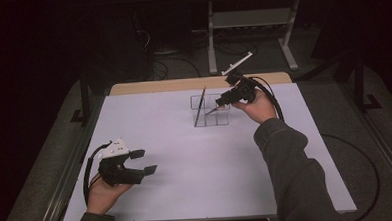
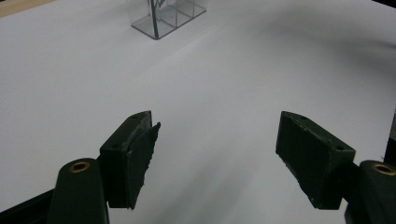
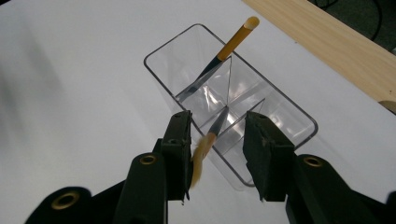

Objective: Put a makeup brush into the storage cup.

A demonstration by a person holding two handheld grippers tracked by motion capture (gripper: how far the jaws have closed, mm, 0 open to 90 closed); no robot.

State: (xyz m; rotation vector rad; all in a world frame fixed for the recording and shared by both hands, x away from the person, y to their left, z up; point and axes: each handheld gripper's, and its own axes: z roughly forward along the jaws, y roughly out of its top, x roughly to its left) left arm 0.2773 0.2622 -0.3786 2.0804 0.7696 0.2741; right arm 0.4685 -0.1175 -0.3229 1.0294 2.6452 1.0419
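A clear divided organizer (image 1: 219,118) (image 3: 159,51) stands on the white table's far middle. An orange-handled brush (image 1: 200,106) (image 3: 236,39) leans in one of its compartments. My right gripper (image 1: 219,105) (image 3: 217,119) hovers just over the organizer with its jaws apart. A second thin brush (image 3: 210,137) runs between them, its lower end blurred against the left jaw and its far end down in a compartment. My left gripper (image 1: 146,161) (image 2: 217,121) stands open near the table's front left, with nothing between its jaws. The organizer (image 2: 159,28) lies far ahead of it.
The white table (image 1: 196,165) has a wooden strip (image 1: 183,84) (image 3: 327,42) along its far edge. A grey metal frame (image 1: 250,18) and cables sit on the floor beyond it. A black cable trails from the right gripper past the table's right side.
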